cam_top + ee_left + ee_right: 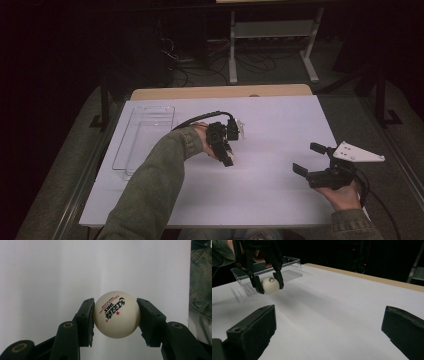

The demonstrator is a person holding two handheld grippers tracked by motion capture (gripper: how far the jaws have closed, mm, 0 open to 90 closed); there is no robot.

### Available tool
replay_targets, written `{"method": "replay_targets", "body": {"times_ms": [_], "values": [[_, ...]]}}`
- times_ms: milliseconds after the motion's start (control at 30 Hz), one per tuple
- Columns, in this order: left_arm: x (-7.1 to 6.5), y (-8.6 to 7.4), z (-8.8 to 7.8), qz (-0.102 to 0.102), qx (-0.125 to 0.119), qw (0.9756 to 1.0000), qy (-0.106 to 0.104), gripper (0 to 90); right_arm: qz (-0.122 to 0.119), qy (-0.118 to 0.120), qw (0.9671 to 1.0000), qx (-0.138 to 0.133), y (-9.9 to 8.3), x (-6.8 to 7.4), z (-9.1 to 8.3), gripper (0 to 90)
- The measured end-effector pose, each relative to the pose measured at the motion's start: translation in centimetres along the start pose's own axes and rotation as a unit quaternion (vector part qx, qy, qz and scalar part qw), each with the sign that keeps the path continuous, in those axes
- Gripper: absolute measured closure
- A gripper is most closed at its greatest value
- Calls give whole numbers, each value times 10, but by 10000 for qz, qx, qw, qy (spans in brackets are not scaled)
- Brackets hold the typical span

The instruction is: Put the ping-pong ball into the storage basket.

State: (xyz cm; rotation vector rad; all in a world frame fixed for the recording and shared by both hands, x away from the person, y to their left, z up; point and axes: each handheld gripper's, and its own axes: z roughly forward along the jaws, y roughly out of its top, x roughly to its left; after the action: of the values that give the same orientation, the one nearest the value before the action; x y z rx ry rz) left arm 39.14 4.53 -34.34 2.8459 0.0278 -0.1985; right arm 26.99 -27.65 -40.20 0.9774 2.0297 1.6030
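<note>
Gripping a ping-pong ball [116,314], the left claw [227,159] hangs beside a seemingly empty clear tray [144,141]; right claw [332,332] gapes.

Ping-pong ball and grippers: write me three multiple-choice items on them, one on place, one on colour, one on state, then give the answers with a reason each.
1. Where is the clear tray on the table?
A. at the person's left side
B. at the person's right side
C. at the near edge, in the middle

2. What colour is the star printed on the ball?
A. blue
B. red
C. green

3. How do the grippers stand?
A. both open
B. left gripper shut on the ball, right gripper open
C. right shut on the ball, left open

Answers
1: A, the high view shows the tray by the table's left edge.
2: B, the left gripper view shows a red star beside black lettering.
3: B, the left jaws press both sides of the ball, while the right jaws stand wide apart with nothing between them.
</note>
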Motion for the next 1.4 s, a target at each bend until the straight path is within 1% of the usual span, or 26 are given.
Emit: {"method": "replay_targets", "body": {"times_ms": [67,233,300,400,467,867,900,1400], "values": [[0,-3,-4,-38,-23,10000,20,505,4,-6,10000,1,0,0,0,0],[-1,-8,-11,-45,-68,9999,81,505,6,-7,10000,10,0,0,0,0],[-2,-9,-14,-44,-100,9998,144,505,5,-6,10000,18,0,0,0,0],[-3,-11,-18,-54,-170,9997,156,505,11,6,10000,41,0,0,0,0],[-3,-13,-21,-50,-173,9997,171,506,11,7,10000,38,0,0,0,0],[-4,-27,-34,-174,-235,9991,311,506,13,16,10000,42,0,0,1,0],[-4,-27,-35,-152,-228,9990,340,506,17,14,10000,49,0,0,1,0],[-5,-43,-52,-295,-273,9982,448,506,5,24,10000,94,-1,0,2,0]]}}
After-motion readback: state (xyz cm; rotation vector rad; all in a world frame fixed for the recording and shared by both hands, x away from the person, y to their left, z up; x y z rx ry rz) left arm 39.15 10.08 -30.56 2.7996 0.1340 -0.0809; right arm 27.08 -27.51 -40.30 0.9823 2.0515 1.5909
